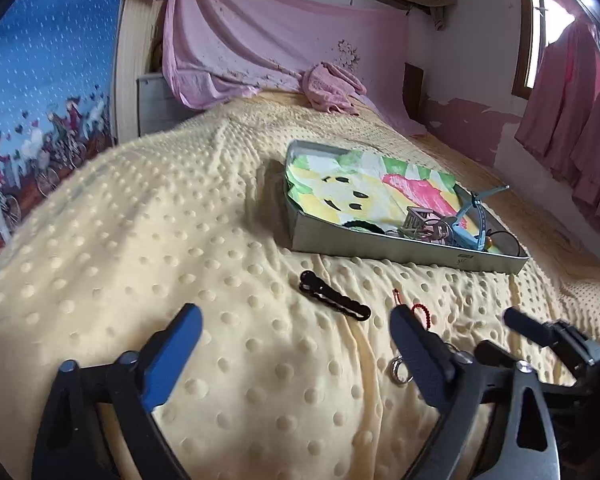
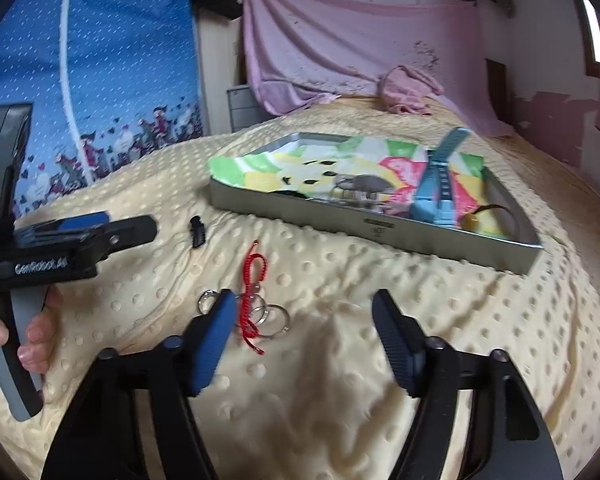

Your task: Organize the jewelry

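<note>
A grey metal tray (image 1: 380, 246) (image 2: 340, 216) lined with a colourful cloth sits on the yellow dotted blanket and holds a blue watch (image 2: 436, 184), metal trinkets (image 1: 420, 224) and a black band. On the blanket in front lie a black hair clip (image 1: 334, 301) (image 2: 197, 232), a red cord bracelet (image 2: 252, 296) (image 1: 420, 312) and silver rings (image 2: 274, 320) (image 1: 398, 370). My left gripper (image 1: 296, 332) is open above the blanket, just short of the clip. My right gripper (image 2: 304, 312) is open, its left finger (image 2: 216, 336) beside the rings and cord.
The yellow blanket (image 1: 140, 240) covers the bed. A pink towel (image 1: 332, 88) lies at the far end under a hanging pink sheet. A blue patterned curtain (image 2: 100, 80) hangs on the left. The other gripper (image 2: 80, 240) shows at the left of the right wrist view.
</note>
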Available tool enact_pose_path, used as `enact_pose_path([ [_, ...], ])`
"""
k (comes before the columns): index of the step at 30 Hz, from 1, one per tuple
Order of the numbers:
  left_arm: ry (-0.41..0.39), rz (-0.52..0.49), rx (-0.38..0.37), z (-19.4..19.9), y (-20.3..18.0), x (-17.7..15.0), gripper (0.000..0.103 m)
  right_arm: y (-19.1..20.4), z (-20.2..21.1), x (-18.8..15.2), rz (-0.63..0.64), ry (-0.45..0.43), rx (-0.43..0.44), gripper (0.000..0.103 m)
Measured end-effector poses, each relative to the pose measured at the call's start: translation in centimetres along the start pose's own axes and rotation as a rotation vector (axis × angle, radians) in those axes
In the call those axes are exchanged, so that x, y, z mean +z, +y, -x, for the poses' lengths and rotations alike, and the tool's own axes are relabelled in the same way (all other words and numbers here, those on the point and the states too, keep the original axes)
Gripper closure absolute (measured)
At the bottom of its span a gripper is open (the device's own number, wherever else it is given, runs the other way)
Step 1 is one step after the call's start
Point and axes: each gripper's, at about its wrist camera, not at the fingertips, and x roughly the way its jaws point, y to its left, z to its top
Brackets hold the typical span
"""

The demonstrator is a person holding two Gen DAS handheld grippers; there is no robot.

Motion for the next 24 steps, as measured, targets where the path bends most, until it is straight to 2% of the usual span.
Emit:
enact_pose_path([
  [2, 0.019, 0.03, -0.036, -0.7, 0.3, 0.2, 0.019, 0.4, -0.6, 0.0, 0.011, 0.01, 0.02, 0.055],
  [5, 0.041, 0.066, -0.082, -1.8, 0.6, 0.3, 0.028, 0.8, -1.2, 0.0, 0.022, 0.025, 0.054, 0.069],
  [11, 0.062, 0.084, -0.129, -3.2, 0.1, 0.5, 0.035, 1.3, -2.8, -0.3, 0.023, 0.064, 0.12, 0.071],
  [12, 0.065, 0.085, -0.134, -3.4, 0.0, 0.6, 0.038, 1.4, -3.1, -0.3, 0.024, 0.071, 0.127, 0.076],
  [14, 0.078, 0.092, -0.144, -4.0, -0.2, 0.7, 0.042, 1.6, -3.7, -0.3, 0.025, 0.085, 0.131, 0.08],
  [20, 0.095, 0.105, -0.157, -5.3, -0.3, 0.8, 0.056, 1.7, -5.2, -0.2, 0.013, 0.104, 0.141, 0.081],
  [22, 0.1, 0.101, -0.158, -5.7, -0.4, 0.7, 0.062, 1.6, -5.4, -0.1, 0.011, 0.103, 0.141, 0.087],
  [24, 0.101, 0.092, -0.155, -5.8, -0.7, 0.5, 0.064, 1.5, -5.8, 0.1, 0.005, 0.098, 0.143, 0.087],
])
